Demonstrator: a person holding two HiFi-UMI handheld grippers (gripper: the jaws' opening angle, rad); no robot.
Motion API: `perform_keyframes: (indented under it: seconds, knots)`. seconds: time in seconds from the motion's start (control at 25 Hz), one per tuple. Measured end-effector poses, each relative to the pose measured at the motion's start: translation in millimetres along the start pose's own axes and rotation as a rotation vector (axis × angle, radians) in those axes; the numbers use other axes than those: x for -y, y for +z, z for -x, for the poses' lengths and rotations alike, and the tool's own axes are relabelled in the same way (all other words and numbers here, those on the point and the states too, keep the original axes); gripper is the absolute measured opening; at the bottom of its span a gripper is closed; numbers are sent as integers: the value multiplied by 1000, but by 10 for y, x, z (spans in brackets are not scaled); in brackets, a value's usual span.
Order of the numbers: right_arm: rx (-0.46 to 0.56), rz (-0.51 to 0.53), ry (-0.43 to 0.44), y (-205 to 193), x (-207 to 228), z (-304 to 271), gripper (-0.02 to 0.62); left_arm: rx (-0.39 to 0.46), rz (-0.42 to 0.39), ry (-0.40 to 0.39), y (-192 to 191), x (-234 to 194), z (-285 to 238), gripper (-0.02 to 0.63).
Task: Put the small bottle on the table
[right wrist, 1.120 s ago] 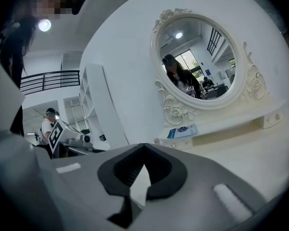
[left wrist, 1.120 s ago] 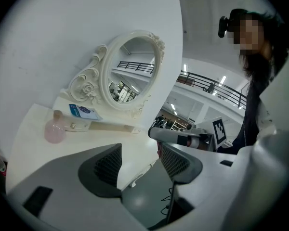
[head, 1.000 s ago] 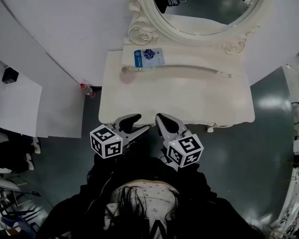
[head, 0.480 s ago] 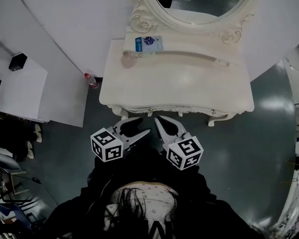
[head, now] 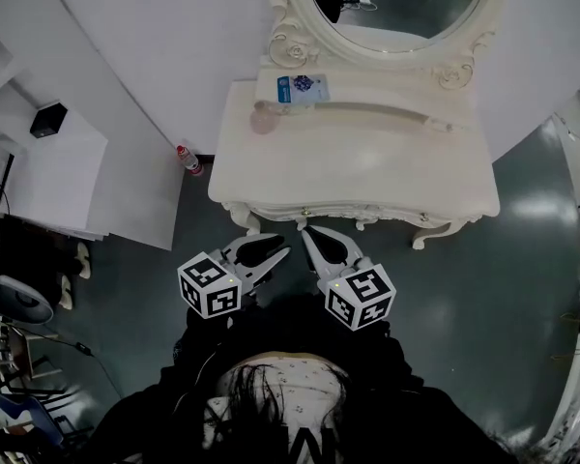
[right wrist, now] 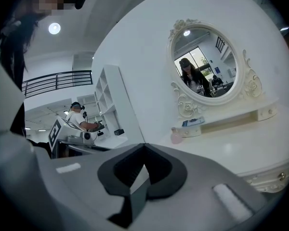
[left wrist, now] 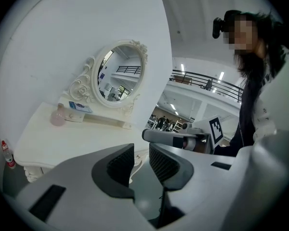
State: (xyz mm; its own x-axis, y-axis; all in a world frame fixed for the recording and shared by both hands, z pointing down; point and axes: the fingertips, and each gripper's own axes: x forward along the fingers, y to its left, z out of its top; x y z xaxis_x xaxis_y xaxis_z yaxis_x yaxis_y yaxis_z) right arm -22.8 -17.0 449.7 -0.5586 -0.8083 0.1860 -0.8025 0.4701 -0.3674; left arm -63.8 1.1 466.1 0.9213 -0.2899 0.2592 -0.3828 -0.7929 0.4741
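Bottle, seemingly pink, sits small beside mirror cut off above.

Cream carved desk against white wall, top mostly bare. Small pink bottle upright at back left corner, just beside raised back shelf. Blue-white packet flat on shelf, below oval mirror. Dark glossy floor; red-capped bottle standing left of desk.

Wide bare tabletop up front; pink bottle and mirror along its back edge.
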Motion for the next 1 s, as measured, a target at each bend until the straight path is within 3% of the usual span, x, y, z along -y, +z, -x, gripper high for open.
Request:
perform_keyframes:
  seconds: [0.4, 1.0]
  knots:
    - [21, -3, -64, -110, -493, -188, 9, -35, -43, -29, -85, -76, 603, 38]
    - [19, 22, -138, -480, -1446, -322, 9, -33, -38, -68, -393, -166, 1577, 9]
